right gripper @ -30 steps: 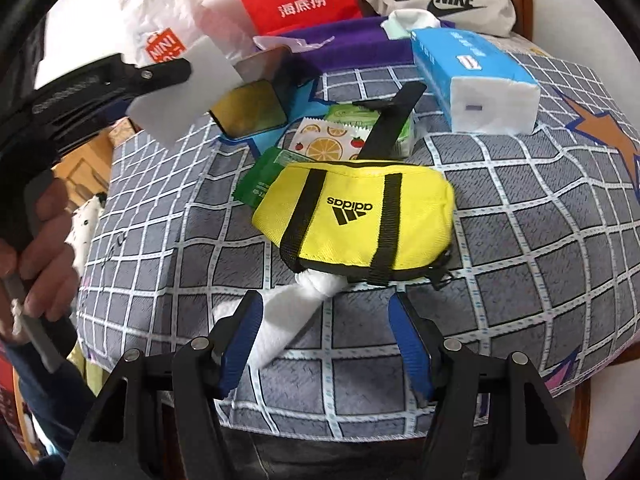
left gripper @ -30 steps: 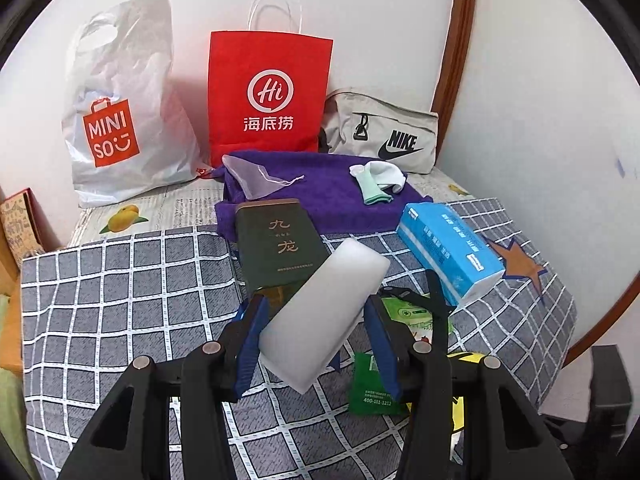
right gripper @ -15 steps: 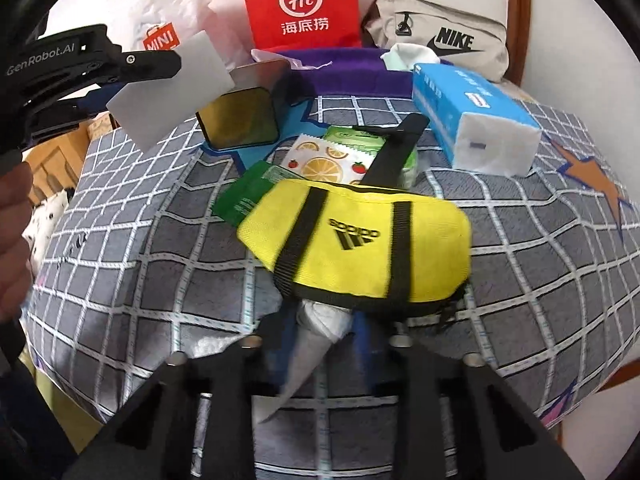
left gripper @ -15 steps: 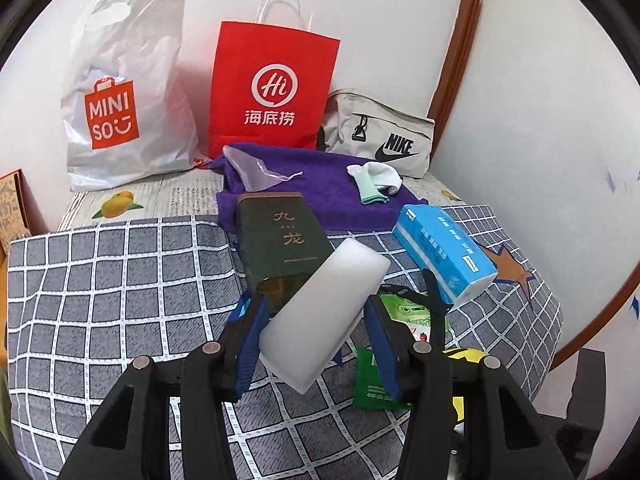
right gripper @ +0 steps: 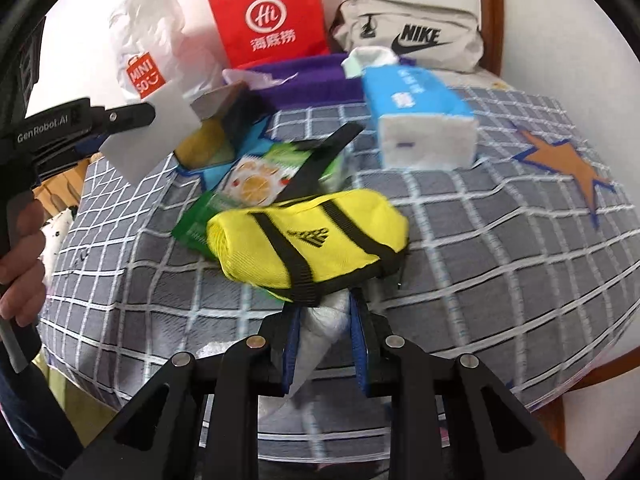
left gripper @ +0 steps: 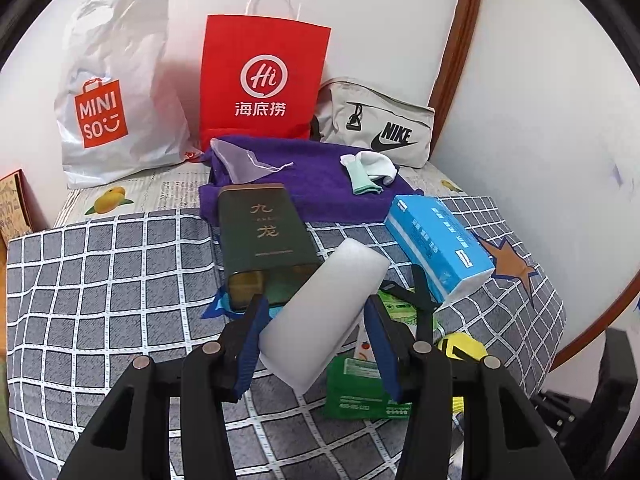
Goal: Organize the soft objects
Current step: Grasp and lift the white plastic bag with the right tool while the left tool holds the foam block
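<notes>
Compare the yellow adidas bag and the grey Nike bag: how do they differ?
Colour: the yellow adidas bag is bright yellow with black straps; the grey Nike bag is pale grey with a black logo.
Place: the yellow adidas bag lies on the checked cover in front; the grey Nike bag leans against the wall behind.
Both are small soft branded bags.

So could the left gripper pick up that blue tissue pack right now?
Probably not: the left gripper is already shut on a white foam block. The blue tissue pack lies uncovered just beyond, so it would need to drop the block first.
</notes>
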The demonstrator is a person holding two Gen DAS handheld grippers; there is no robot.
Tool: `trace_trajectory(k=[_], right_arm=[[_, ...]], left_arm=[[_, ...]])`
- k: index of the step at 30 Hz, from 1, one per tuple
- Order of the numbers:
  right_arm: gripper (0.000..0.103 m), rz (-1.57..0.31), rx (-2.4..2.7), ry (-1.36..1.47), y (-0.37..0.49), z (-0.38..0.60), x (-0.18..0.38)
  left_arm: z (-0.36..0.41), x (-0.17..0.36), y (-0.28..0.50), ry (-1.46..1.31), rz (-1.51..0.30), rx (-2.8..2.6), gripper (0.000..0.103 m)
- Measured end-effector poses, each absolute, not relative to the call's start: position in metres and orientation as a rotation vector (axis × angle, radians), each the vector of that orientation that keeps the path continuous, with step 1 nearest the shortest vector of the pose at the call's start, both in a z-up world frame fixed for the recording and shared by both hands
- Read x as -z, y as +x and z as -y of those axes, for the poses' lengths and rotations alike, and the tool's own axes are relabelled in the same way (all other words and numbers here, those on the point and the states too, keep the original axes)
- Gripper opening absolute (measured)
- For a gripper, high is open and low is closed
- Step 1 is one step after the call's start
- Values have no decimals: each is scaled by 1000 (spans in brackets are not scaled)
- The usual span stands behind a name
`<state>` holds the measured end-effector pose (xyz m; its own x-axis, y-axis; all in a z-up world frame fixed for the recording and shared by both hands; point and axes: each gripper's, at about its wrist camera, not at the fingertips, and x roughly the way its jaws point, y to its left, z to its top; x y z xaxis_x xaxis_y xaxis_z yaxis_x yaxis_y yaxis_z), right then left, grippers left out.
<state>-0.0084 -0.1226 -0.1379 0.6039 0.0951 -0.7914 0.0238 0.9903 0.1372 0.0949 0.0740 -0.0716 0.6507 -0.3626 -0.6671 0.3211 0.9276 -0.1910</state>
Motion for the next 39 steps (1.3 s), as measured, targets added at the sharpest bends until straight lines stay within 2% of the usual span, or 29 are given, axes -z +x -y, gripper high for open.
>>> trace_trajectory(k=[8, 17, 26, 39], right_arm=[[24, -864, -38, 158, 15, 153, 131], [24, -957, -87, 194, 18, 175, 155], [24, -936, -69, 127, 5, 191, 138], [24, -864, -42, 98, 41, 218, 111]], left_arm=[[-56, 68, 101, -45, -791, 356, 47], [-34, 72, 102, -13, -815, 348, 47], [-12, 72, 103, 9, -825, 367, 47], [-19, 65, 114, -25, -824, 336, 47]])
